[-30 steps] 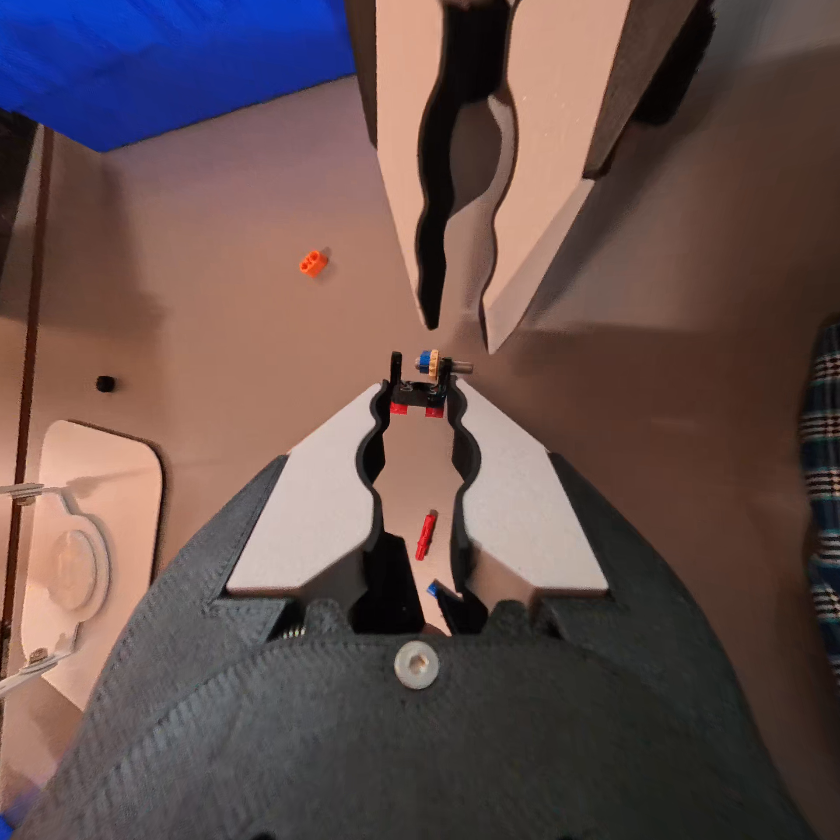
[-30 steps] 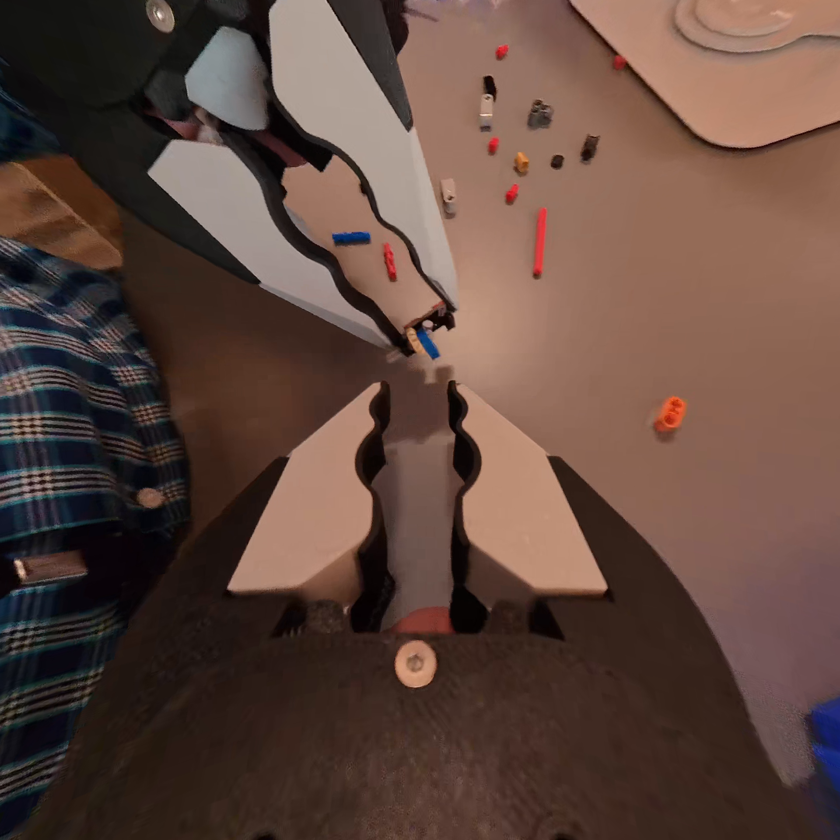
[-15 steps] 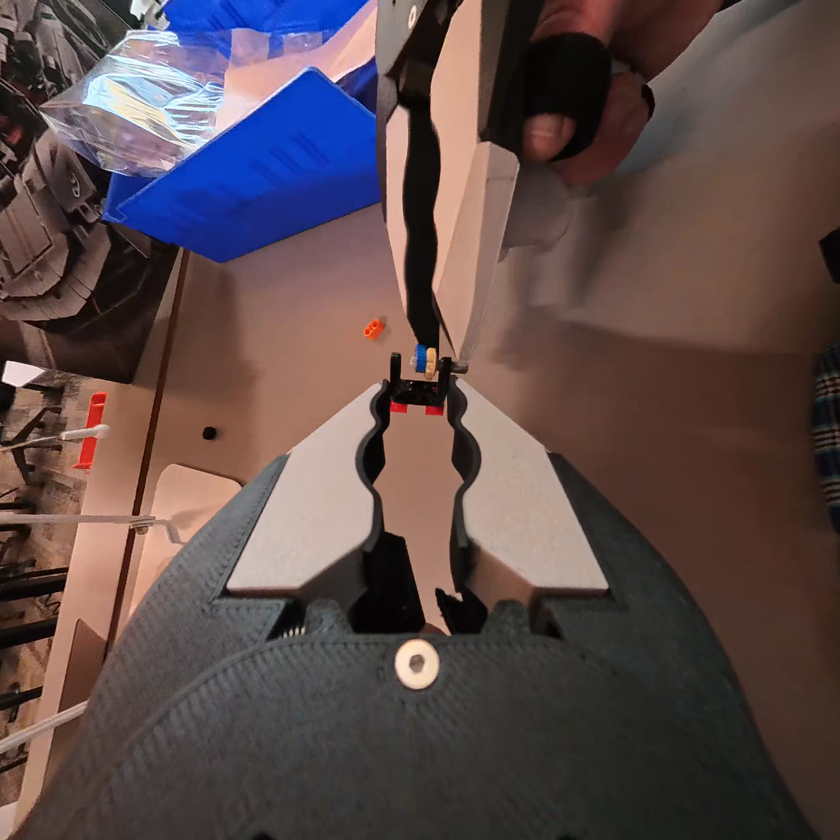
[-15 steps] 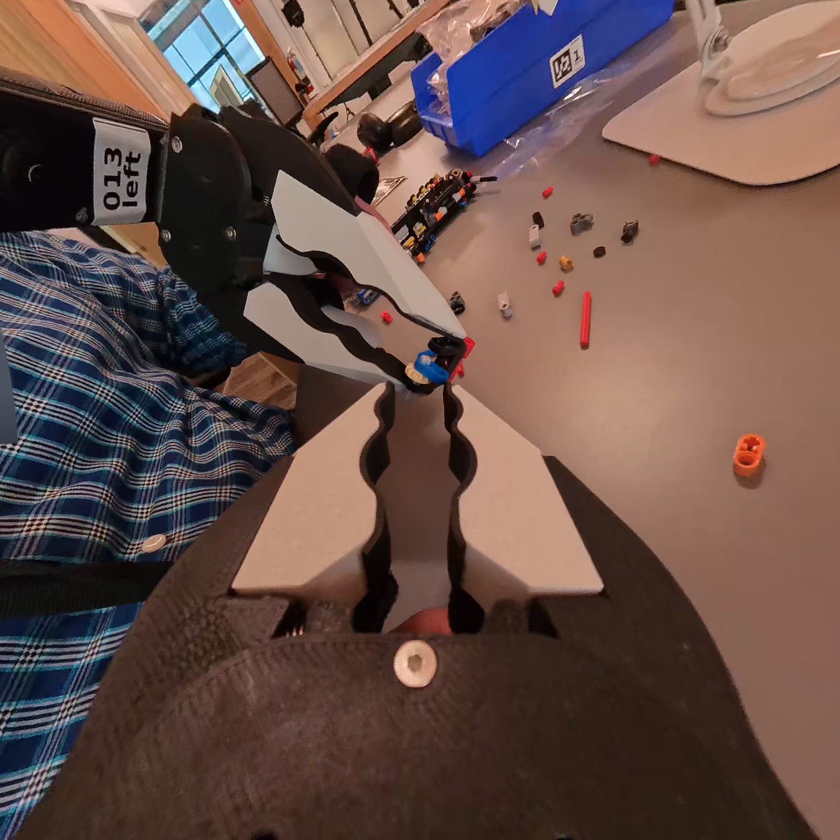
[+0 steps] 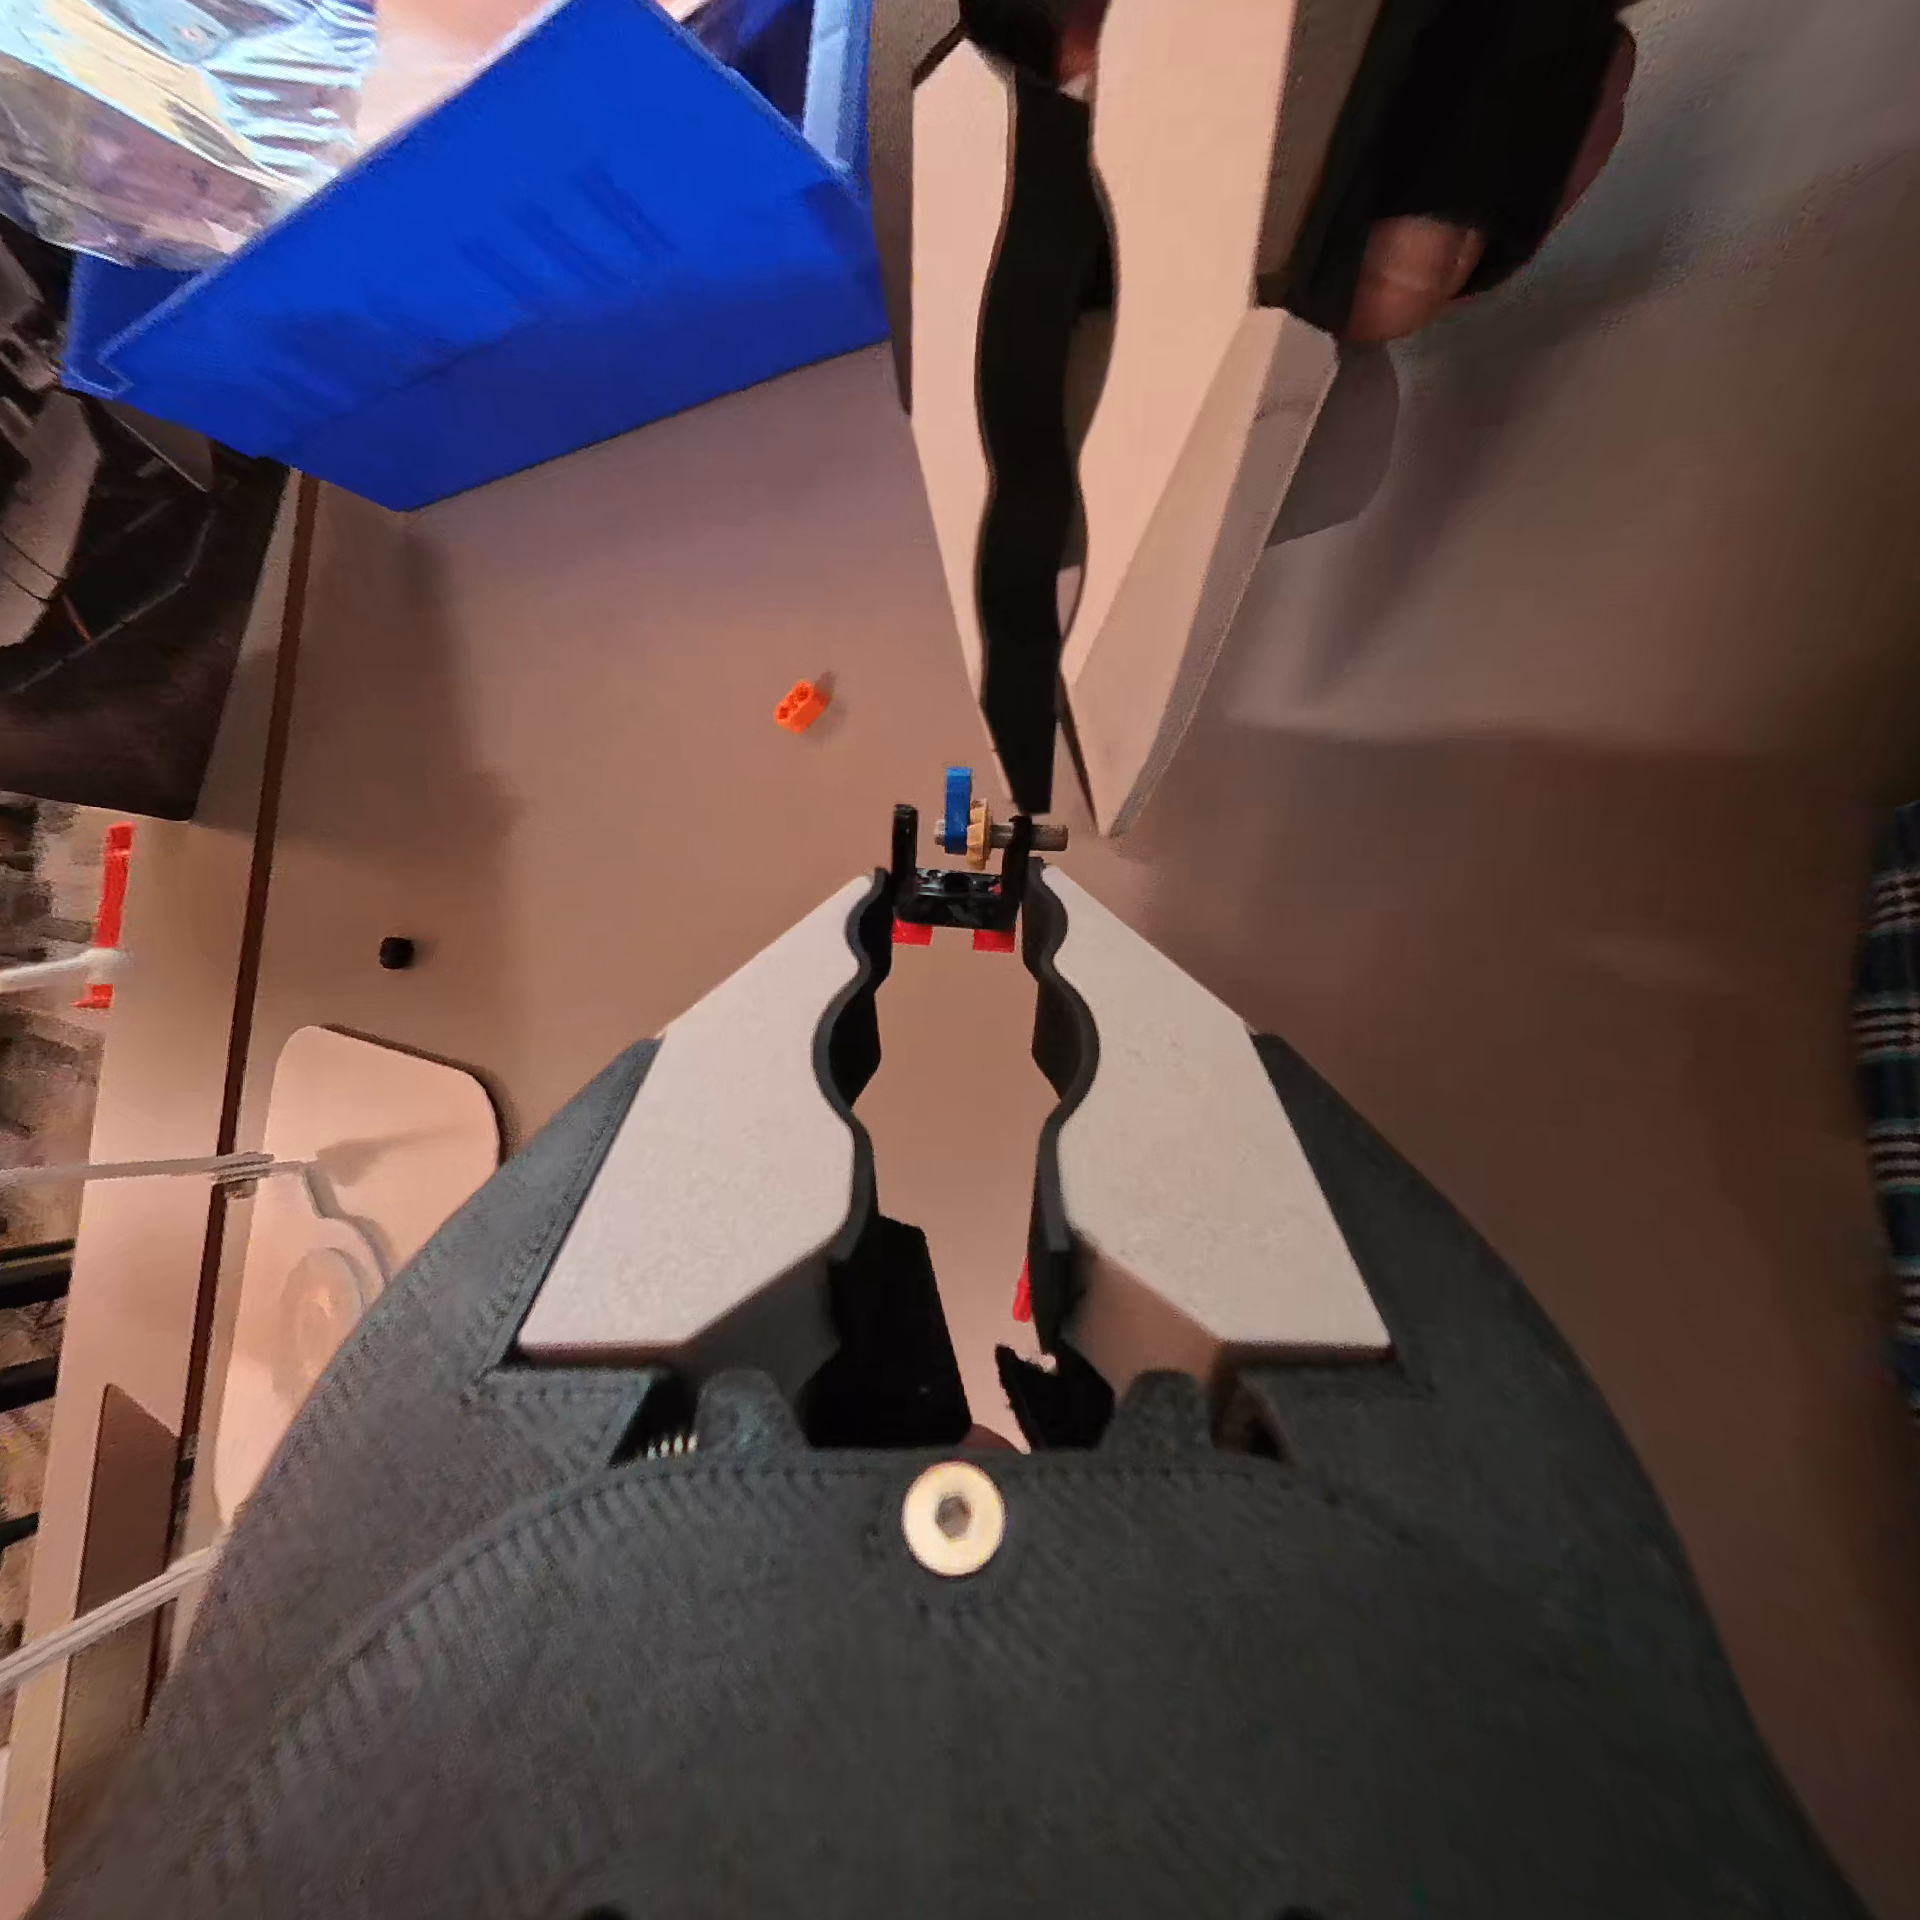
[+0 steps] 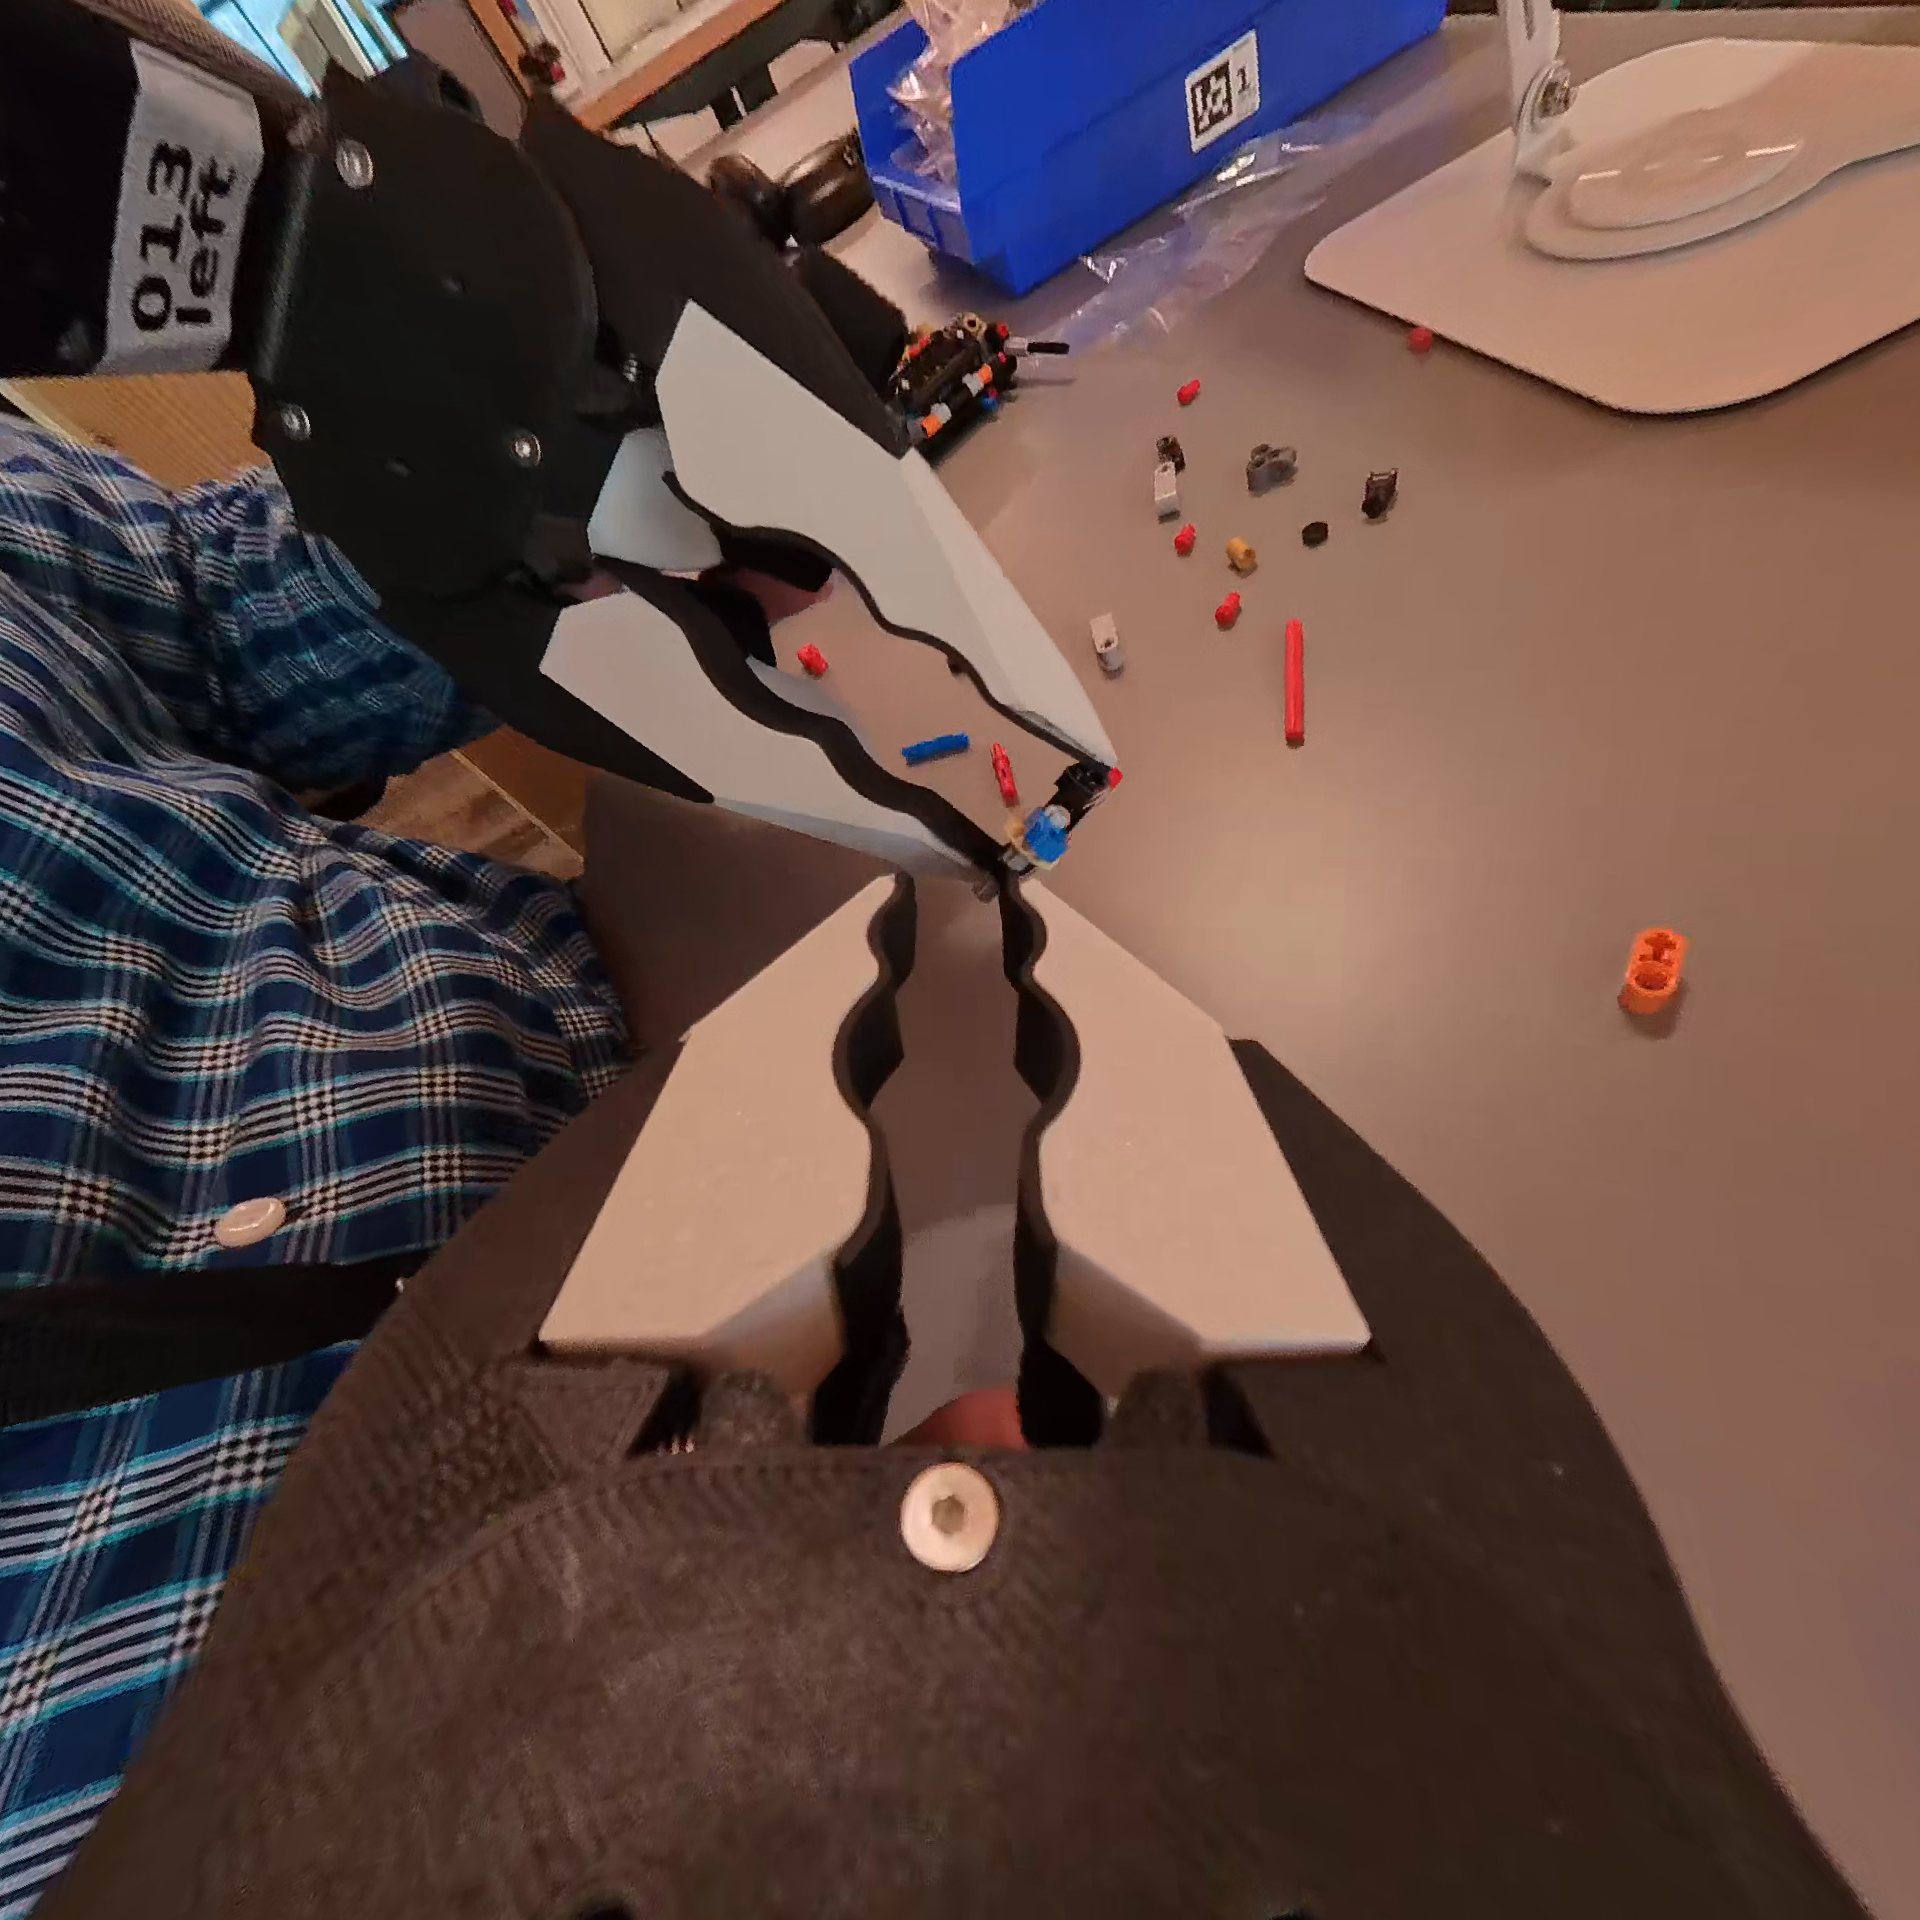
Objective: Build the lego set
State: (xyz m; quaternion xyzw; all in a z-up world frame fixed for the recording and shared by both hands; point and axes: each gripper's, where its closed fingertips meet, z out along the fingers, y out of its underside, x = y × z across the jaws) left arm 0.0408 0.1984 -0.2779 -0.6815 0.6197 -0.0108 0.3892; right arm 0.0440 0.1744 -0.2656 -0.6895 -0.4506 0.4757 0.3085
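My left gripper (image 5: 956, 904) is shut on a small lego assembly (image 5: 961, 883): a black U-shaped frame with red pins, and a grey axle (image 5: 1049, 831) carrying a blue piece and a tan gear. It holds the assembly above the table. My right gripper (image 6: 954, 888) comes in from the opposite side, and in the left wrist view (image 5: 1060, 821) it comes down from the top. Its jaws stand a narrow gap apart with the axle's free end (image 6: 983, 888) between the tips. The left gripper (image 6: 1049, 816) and the assembly (image 6: 1044, 831) also show in the right wrist view.
An orange two-hole piece (image 6: 1652, 971) lies alone on the brown table. Several loose small pieces (image 6: 1236, 551) and a red axle (image 6: 1292, 681) lie farther back. A partly built model (image 6: 951, 374), a blue bin (image 6: 1091, 135) and a white pad (image 6: 1662, 260) stand behind. A plaid sleeve (image 6: 260, 935) is at left.
My right gripper has moved up to the assembly's axle end and its jaws have narrowed. Both grippers have tilted up, so more of the room shows. The left gripper keeps its hold.
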